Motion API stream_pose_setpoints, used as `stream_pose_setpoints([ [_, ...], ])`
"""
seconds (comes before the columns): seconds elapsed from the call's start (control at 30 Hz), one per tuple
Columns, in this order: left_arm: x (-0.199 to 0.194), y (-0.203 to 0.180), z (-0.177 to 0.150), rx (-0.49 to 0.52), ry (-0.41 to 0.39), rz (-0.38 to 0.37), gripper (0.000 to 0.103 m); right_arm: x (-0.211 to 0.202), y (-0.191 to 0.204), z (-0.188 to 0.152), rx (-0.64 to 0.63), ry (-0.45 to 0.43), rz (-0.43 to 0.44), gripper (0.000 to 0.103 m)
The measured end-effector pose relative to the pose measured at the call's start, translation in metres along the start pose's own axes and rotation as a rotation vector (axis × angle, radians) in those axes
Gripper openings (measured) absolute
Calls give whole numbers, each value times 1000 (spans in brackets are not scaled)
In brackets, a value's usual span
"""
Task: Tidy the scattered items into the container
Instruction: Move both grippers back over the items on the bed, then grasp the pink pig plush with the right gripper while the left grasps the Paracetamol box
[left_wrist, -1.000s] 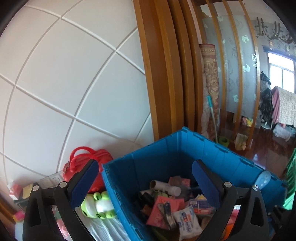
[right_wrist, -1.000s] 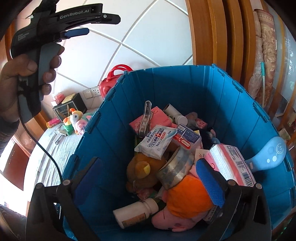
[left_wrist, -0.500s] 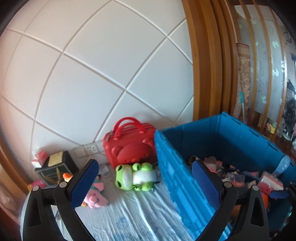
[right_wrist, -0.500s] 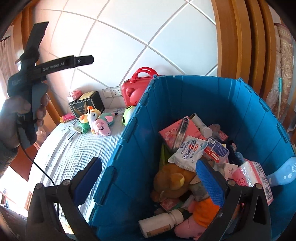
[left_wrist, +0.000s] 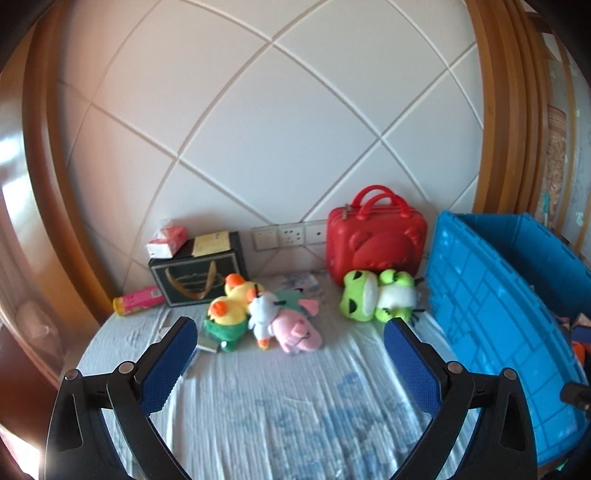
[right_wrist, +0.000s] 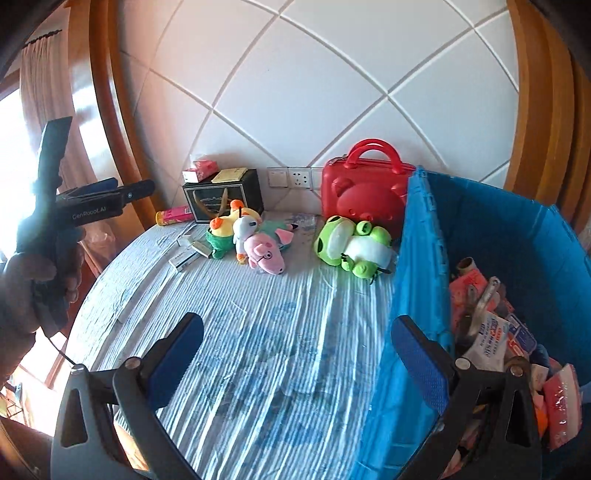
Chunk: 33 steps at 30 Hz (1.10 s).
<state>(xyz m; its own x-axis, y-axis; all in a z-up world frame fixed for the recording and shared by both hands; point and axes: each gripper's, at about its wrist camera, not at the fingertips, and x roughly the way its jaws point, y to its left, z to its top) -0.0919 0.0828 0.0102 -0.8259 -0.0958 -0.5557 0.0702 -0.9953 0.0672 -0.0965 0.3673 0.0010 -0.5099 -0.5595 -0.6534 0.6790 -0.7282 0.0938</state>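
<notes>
left wrist view has swung off the blue crate, which filled it a second ago, onto the striped cloth, so the left gripper now faces the frog plush and the plush cluster of duck, goose and pig near the cloth's far edge. the right gripper has turned that way too, above the crate's left wall. both have jaws spread wide and empty, so a new pickup looks next.
</notes>
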Motion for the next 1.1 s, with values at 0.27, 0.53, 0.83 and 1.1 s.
stream_pose_setpoints([
  [0.27,40,117,-46,8,55,33,102,71,76,17,-2,49,-39,103],
  [0.53,136,207,-92,1,79,0,102,176,118,23,-35,78,-74,103],
  [0.83,269,255,-145,30,168,-26,102,340,126,42,-134,106,-118,103],
  [1.1,359,261,-176,105,273,-24,102,442,120,60,-161,160,-138,103],
])
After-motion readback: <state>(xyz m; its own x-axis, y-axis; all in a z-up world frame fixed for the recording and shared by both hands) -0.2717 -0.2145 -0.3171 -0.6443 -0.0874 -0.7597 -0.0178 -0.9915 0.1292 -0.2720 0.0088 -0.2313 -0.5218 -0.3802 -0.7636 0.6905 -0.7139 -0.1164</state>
